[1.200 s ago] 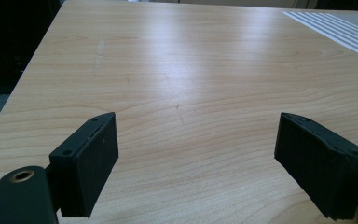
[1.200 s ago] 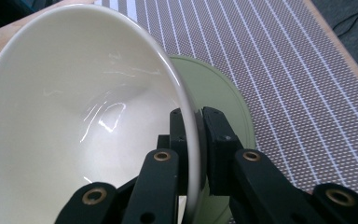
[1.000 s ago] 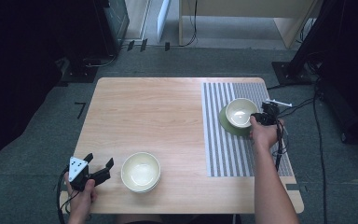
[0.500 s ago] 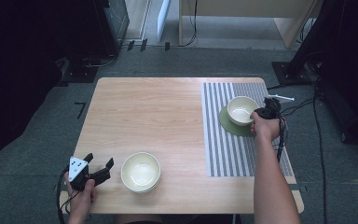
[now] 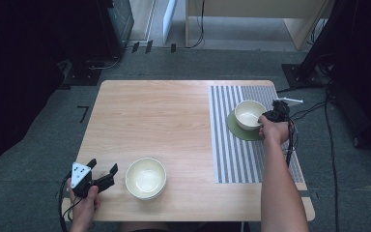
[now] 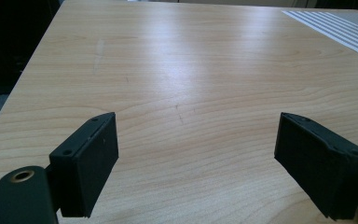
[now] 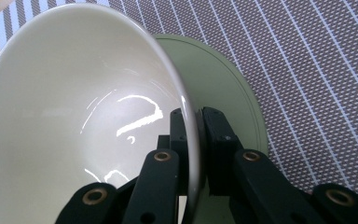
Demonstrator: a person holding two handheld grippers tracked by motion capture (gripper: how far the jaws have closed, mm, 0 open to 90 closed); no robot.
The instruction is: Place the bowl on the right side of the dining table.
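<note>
Our right gripper [image 7: 194, 140] is clamped on the near rim of a cream bowl [image 7: 74, 116] over a green plate [image 7: 223, 84]. Our left gripper [image 6: 196, 163] is spread wide above the table [image 6: 177, 70].

Striped placemat [image 5: 251, 140] lies on table's [image 5: 159, 116] right side; saucer [image 5: 239, 129] on it, bowl [image 5: 249, 114] on saucer. Stacked bowls [image 5: 146, 177] near front edge, left of placemat, just right of left gripper [image 5: 102, 174].
</note>
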